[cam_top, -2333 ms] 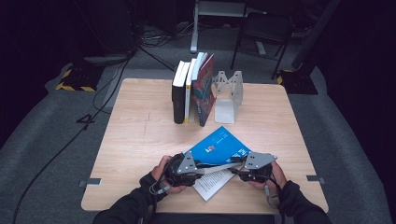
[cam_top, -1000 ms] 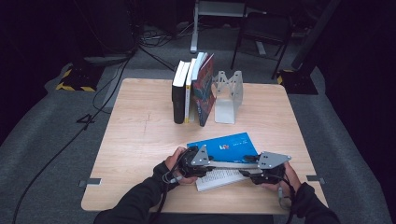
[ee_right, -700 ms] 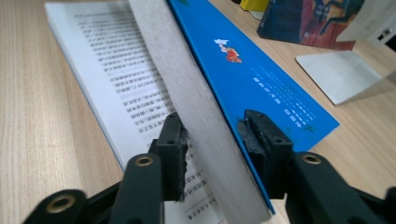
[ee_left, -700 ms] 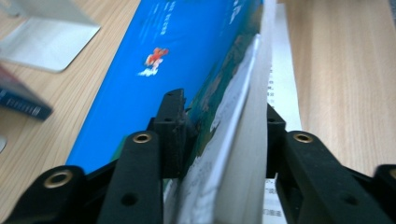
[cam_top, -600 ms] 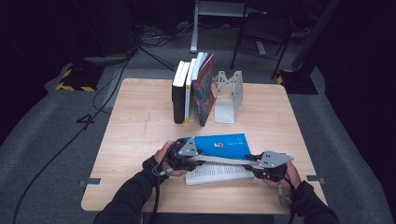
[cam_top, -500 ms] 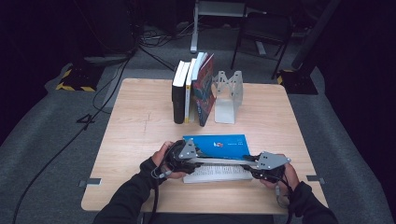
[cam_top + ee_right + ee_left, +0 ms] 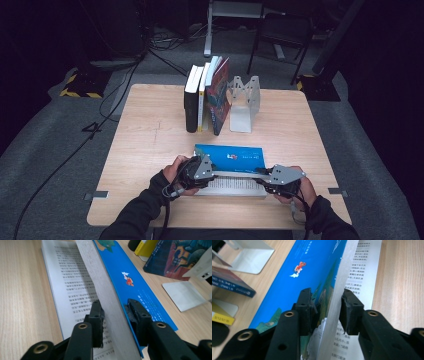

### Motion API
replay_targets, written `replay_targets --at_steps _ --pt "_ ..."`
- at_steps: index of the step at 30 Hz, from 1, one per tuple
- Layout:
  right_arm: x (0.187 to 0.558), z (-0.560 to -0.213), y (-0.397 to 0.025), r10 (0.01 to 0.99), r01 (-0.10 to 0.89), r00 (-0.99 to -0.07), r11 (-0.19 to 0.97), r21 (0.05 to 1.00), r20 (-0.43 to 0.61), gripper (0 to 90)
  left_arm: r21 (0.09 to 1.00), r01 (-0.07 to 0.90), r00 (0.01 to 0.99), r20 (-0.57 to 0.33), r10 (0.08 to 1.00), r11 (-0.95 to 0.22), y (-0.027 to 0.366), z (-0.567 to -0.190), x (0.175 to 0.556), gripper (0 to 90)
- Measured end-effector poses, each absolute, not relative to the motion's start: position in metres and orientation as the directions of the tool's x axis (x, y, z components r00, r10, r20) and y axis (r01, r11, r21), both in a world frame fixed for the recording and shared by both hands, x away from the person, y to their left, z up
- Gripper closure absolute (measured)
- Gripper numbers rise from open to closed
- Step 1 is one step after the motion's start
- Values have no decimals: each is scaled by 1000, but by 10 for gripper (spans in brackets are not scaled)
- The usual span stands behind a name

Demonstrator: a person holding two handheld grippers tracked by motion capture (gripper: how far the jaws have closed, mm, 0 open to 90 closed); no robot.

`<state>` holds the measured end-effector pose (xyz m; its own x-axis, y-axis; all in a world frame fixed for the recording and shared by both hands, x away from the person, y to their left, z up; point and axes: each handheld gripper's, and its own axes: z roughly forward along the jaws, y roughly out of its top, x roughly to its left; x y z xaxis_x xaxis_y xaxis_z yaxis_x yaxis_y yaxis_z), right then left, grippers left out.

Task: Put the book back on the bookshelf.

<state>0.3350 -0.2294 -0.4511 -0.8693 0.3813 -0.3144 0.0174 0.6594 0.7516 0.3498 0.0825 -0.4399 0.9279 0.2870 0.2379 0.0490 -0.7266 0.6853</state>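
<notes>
Between the two grippers, on the near part of a pale wooden table (image 7: 150, 130): one blue book (image 7: 230, 154), partly open, its block of pages raised on edge and a printed page lying flat on the person's side. Left gripper (image 7: 200, 169): jaws set either side of the book's cover and page block at one end, in the left gripper view (image 7: 324, 312) one pad against the blue cover and the other close beside the grey page edges; clamped on the book. Right gripper (image 7: 272, 179): jaws astride the same page block at the opposite end, in the right gripper view (image 7: 113, 315) pads pressing the grey page edge from both sides; likewise clamped on the book. Ahead of both grippers, toward the far edge of the table: a row of upright books (image 7: 205, 95), black, yellow-white and dark illustrated covers, leaning against a grey metal bookend (image 7: 243, 102) just beside them. Table surface: light wood grain, bare at both sides of the grippers. Surroundings: grey carpeted floor (image 7: 55, 145), black cables (image 7: 115, 85) trailing across it beyond the table's left corner, a yellow-and-black striped block (image 7: 77, 85), a chair (image 7: 280, 30) and stand legs in a dark background.
</notes>
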Motion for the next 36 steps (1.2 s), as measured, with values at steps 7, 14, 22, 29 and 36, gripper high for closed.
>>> replay_targets --at_steps 7,14,22,29,36 --pt "354 -462 -242 375 69 -907 579 812 -190 572 689 74 935 203 291 -721 94 -442 357 659" --pt "351 -458 -234 370 30 -895 608 793 -250 647 686 133 914 195 357 -715 97 -440 356 575" --pt "334 -445 -211 327 1 -912 604 797 -246 700 685 107 898 245 366 -721 63 -435 332 440" --pt "327 -445 -200 310 -8 -915 625 780 -259 692 639 139 888 258 381 -756 54 -448 335 581" --pt "344 -460 -212 332 60 -924 618 784 -191 434 674 156 903 199 381 -722 62 -449 340 632"
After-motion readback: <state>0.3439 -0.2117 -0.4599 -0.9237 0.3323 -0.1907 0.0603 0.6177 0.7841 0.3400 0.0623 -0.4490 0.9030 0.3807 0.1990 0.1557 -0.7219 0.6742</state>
